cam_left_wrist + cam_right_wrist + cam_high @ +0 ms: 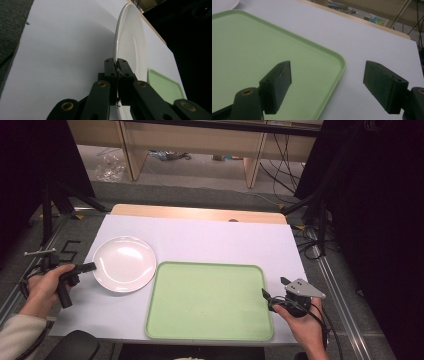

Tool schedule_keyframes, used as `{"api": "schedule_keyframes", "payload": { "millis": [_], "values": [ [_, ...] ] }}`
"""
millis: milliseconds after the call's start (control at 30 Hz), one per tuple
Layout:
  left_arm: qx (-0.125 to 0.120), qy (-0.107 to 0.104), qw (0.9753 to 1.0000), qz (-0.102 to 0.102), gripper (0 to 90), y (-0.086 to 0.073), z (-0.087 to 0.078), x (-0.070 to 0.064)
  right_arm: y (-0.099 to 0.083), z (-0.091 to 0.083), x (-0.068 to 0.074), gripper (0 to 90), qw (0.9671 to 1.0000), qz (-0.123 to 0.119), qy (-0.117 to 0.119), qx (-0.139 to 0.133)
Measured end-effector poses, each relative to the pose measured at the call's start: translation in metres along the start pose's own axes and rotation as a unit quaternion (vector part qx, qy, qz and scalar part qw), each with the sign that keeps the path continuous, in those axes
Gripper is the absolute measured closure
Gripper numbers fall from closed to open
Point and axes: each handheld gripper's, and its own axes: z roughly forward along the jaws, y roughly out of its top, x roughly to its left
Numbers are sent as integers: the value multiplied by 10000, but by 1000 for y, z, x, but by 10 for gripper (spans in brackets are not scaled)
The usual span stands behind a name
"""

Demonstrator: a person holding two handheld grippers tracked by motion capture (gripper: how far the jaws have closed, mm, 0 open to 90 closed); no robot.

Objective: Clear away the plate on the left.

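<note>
Your left gripper [89, 267] pinched the white plate [125, 264] rim at its 9 o'clock; right gripper [272, 296] jaws stood spread beside the green tray [210, 301].

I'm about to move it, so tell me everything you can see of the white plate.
The white plate is round, shallow and glossy, like ceramic or melamine, and holds nothing. It lies flat on the white tabletop, left of the green tray, its edge close to the tray's rim. The left gripper is shut on its near left rim. Nothing else touches it.
</note>
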Motion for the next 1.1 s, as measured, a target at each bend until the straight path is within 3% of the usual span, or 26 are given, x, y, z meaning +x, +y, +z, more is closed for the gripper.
{"api": "schedule_keyframes", "payload": {
  "millis": [333,400,500,633,700,767,800,1100],
  "values": [
    [-53,-77,9999,-112,872,-1,0,2,0,0,0,235,10000,3,1,-4],
    [-164,-238,9994,-179,872,-2,2,4,0,0,0,235,10000,9,-1,-15],
    [-102,-154,9995,-238,871,-2,1,4,0,0,-1,235,10000,-54,-38,-53],
    [-106,-231,9992,-304,870,-3,0,7,0,0,-1,235,10000,-57,-42,-57],
    [-193,-389,9984,-352,869,-4,1,9,0,0,-1,235,10000,-42,-37,-56],
    [-203,-398,9983,-364,869,-4,1,9,0,0,-1,235,10000,-55,-42,-52],
    [-124,-273,9988,-382,869,-3,0,8,0,0,-1,235,10000,-55,-42,-52],
    [-260,-383,9975,-542,863,-3,-2,10,0,0,-1,235,10000,-58,-47,-59]
  ]
}}
